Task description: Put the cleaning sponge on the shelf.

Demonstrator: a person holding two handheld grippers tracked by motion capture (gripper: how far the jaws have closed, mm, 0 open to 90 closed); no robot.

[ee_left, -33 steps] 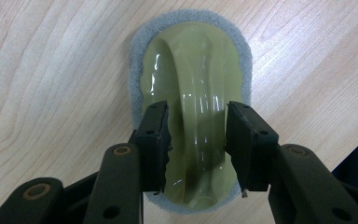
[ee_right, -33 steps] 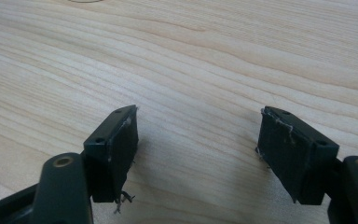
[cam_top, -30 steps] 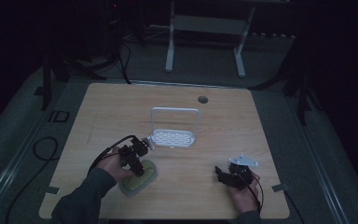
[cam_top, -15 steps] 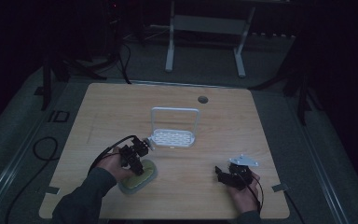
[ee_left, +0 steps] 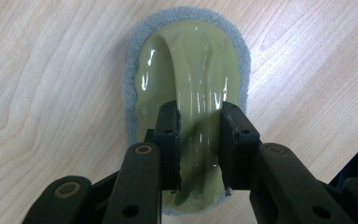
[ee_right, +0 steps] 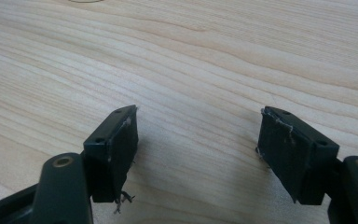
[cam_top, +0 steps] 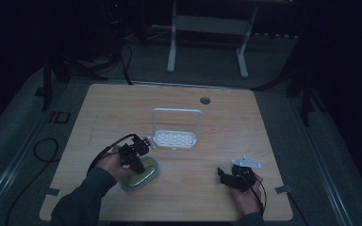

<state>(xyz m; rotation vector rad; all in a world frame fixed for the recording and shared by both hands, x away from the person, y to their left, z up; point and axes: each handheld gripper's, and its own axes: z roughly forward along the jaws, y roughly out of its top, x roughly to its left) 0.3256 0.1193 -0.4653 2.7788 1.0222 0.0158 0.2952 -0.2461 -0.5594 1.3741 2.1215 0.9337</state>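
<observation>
- Scrubber (ee_left: 186,79), green handle on a grey pad, lies near left on my bench (cam_top: 264,122).
- Left tool (ee_left: 199,140) has just clenched onto its handle.
- Right tool (ee_right: 198,149) rests released, near right.

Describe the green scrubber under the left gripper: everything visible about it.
The scrubber is an oval pad: a glossy olive-green plastic top with a raised ridge handle running along its length, backed by a grey fibrous scouring layer that shows as a rim all round. It lies flat, scouring side down, on the wooden table near the front left, in front of the white rack. The left gripper has just closed its jaws and now clamps the ridge from both sides; light glints off the wet-looking plastic.
</observation>
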